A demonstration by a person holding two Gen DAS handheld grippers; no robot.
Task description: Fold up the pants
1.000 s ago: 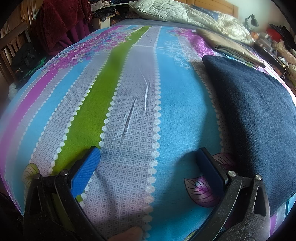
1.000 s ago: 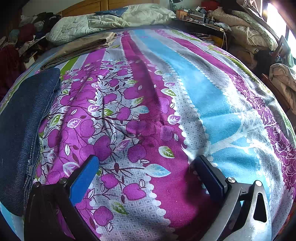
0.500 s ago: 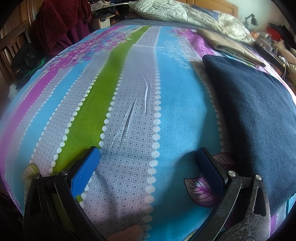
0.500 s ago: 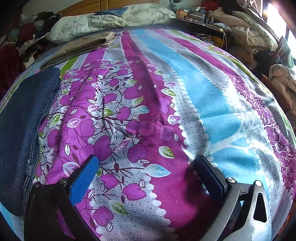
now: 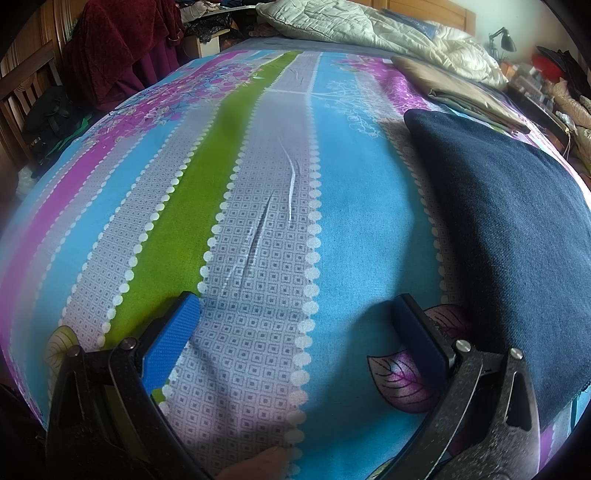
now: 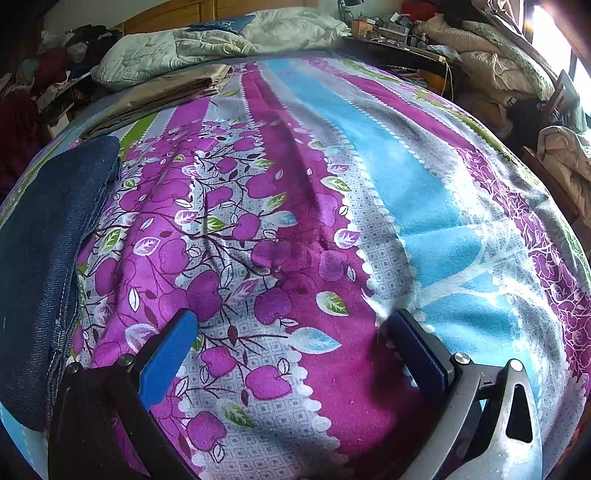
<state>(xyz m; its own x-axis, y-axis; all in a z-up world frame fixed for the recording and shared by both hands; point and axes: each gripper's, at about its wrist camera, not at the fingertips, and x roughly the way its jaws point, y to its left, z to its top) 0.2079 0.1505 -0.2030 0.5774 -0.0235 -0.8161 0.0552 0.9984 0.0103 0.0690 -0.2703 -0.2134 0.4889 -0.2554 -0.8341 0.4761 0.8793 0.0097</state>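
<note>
Dark blue denim pants (image 5: 498,229) lie folded flat on the patterned bedsheet, at the right of the left wrist view and at the left edge of the right wrist view (image 6: 44,251). My left gripper (image 5: 295,325) is open over the grey and blue stripes, left of the pants, with nothing between its blue pads. My right gripper (image 6: 291,336) is open over the purple apple print, right of the pants, also holding nothing. A fingertip (image 5: 258,465) shows at the bottom edge of the left wrist view.
Folded tan cloth (image 5: 458,88) lies beyond the pants, with a pale quilt (image 5: 369,29) heaped at the headboard. A dark red garment (image 5: 114,48) hangs over wooden furniture at far left. Cluttered tables and bedding (image 6: 498,62) line the right side of the bed.
</note>
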